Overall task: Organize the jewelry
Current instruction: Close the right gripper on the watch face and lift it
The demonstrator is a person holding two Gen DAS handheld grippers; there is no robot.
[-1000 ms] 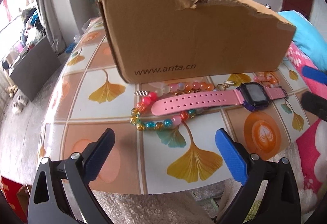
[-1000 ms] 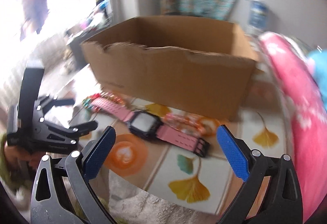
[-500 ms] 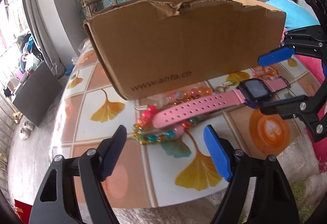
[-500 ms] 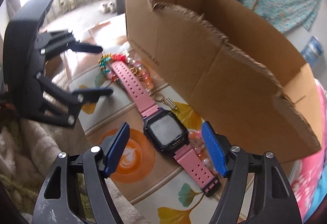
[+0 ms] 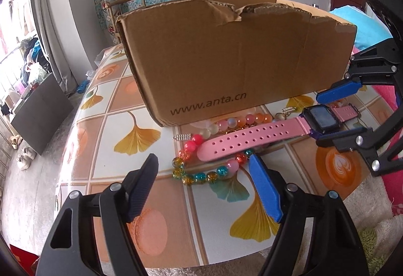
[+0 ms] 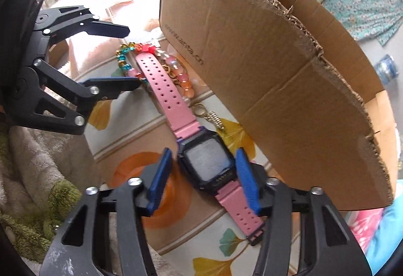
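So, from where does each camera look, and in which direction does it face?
Left wrist: on the left hand-held gripper, angled down at the bead bracelet and cardboard box; its own fingers show.
Right wrist: on the right hand-held gripper, steeply down on the pink watch, jaws closing around it, not yet touching.
Shared: watch, bracelet, box, tablecloth, each other's gripper.

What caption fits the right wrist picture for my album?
Right tongs closing around the pink watch beside the cardboard box.
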